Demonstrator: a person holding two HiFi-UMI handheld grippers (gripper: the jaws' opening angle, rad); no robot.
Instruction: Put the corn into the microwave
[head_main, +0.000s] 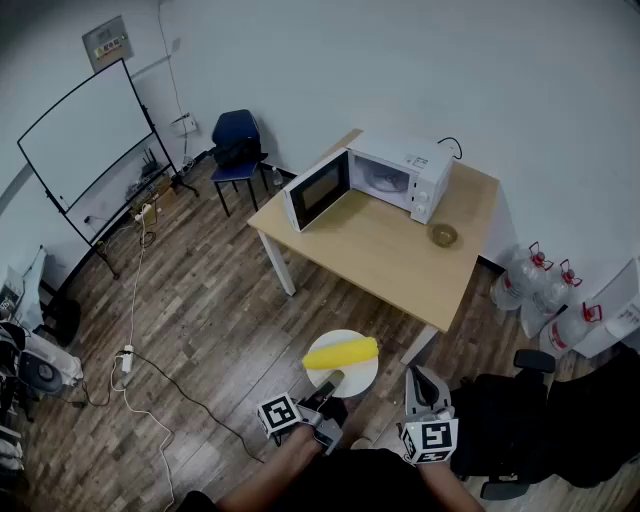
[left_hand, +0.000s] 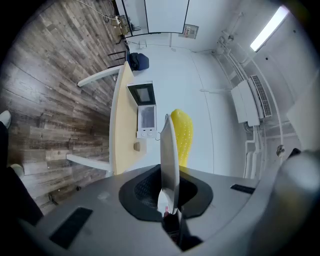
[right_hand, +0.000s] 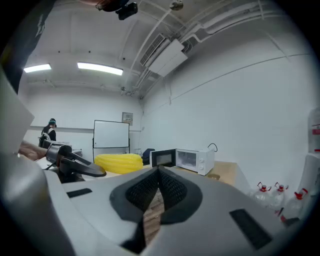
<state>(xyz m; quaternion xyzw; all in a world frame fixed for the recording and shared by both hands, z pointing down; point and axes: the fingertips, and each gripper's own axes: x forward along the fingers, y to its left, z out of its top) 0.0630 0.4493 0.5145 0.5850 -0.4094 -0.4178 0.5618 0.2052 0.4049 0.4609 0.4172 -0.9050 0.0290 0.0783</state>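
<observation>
A yellow corn cob (head_main: 341, 352) lies on a white plate (head_main: 356, 378) held in the air short of the table's near corner. My left gripper (head_main: 330, 383) is shut on the plate's near rim. In the left gripper view the plate (left_hand: 169, 155) shows edge-on between the jaws, with the corn (left_hand: 182, 134) beside it. The white microwave (head_main: 395, 178) stands at the far end of the wooden table (head_main: 380, 250), its door (head_main: 318, 188) swung open to the left. My right gripper (head_main: 424, 386) hangs to the right of the plate, shut and holding nothing (right_hand: 157, 175).
A small bowl (head_main: 443, 235) sits on the table in front of the microwave's right side. A blue chair (head_main: 238, 140) and a whiteboard (head_main: 85, 140) stand at the back left. Water bottles (head_main: 535, 275) line the right wall. A black office chair (head_main: 520, 400) is at my right.
</observation>
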